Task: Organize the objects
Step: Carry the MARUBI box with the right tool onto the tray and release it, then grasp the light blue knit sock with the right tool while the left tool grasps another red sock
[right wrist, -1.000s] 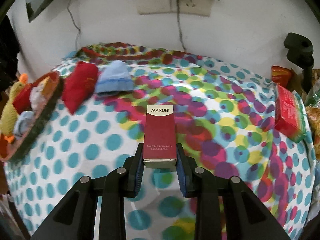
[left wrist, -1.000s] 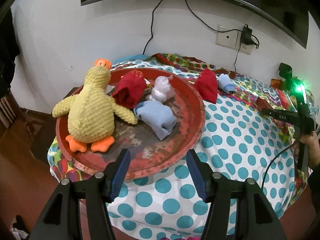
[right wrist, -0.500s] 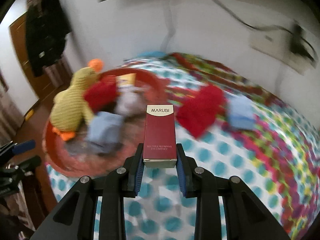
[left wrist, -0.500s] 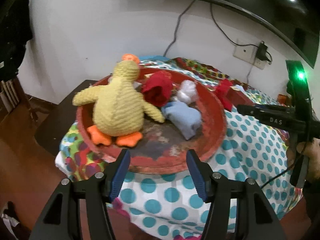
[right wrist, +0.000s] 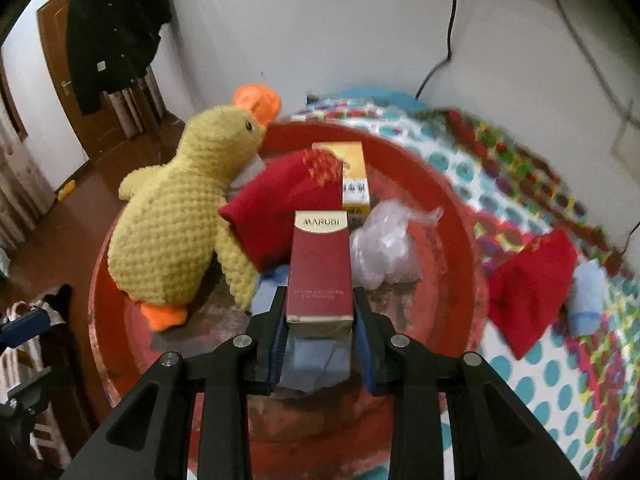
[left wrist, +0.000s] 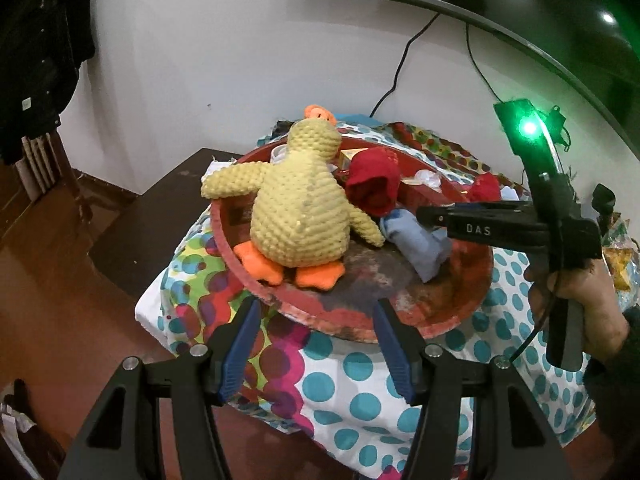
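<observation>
Desk [left wrist: 352,384] under a polka-dot cloth carries one red basin [right wrist: 460,216], evidently the collection point. Inside it: one yellow plush duck [right wrist: 168,224], lying along the left wall; one red cloth bundle [right wrist: 280,204]; one clear plastic bag [right wrist: 384,248]; one yellow box [right wrist: 352,176]; one blue cloth [left wrist: 420,240].

Outside on the cloth: a second red bundle [right wrist: 528,280] and a second blue cloth [right wrist: 586,300], apparently yet to be gathered.

Right gripper [right wrist: 320,320] clamps the maroon MARUBI box [right wrist: 320,268] by its lower end, above the basin's centre, probably for release there. Left gripper [left wrist: 316,340] is spread wide, holding nothing, just short of the basin's near rim.
</observation>
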`<state>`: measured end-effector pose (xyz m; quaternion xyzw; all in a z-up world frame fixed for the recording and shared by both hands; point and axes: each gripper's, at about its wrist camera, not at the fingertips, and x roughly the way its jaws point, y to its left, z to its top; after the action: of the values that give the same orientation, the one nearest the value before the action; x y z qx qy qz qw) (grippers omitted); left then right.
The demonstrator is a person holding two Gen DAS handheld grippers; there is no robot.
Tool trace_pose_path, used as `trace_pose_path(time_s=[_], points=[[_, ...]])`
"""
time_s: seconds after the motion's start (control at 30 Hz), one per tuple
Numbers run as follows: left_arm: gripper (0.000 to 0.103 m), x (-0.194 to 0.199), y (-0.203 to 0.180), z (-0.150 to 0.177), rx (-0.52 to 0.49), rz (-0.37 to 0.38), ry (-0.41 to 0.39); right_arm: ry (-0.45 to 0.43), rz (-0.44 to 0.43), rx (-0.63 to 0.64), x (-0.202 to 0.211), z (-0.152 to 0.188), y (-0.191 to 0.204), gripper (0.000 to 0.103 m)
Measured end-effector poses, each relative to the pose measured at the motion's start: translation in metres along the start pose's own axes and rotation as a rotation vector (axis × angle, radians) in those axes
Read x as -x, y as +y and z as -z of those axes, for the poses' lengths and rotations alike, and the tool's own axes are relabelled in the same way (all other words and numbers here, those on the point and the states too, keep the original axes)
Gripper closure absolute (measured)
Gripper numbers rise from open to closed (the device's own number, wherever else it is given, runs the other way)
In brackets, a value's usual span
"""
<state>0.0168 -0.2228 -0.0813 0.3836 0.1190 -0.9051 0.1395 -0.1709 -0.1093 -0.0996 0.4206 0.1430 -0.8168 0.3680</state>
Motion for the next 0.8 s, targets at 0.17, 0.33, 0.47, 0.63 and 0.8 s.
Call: trace_pose_path(time_s=[0.17,0.33,0.47,0.63,0.8], points=[[0.043,-0.005,-0.002,-0.002,0.007,0.008,0.0,-0.065,0.031,-0.027,0.026,0.01,-0.023,0.051],[0.043,-0.014,-0.022,-0.007,-0.027,0.04,0.008,-0.093,0.116,-0.093,0.056,0.027,-0.078,0.051],[0.043,-0.022,-0.05,-0.013,-0.074,0.08,0.016,-0.088,0.19,-0.195,0.066,0.039,-0.136,0.05],[0.043,-0.03,-0.093,-0.026,-0.16,0.13,0.013,-0.077,0.263,-0.236,0.061,0.041,-0.184,0.05],[0.043,-0.042,-0.137,-0.047,-0.244,0.173,0.002,-0.075,0.278,-0.263,0.045,0.037,-0.212,0.048]])
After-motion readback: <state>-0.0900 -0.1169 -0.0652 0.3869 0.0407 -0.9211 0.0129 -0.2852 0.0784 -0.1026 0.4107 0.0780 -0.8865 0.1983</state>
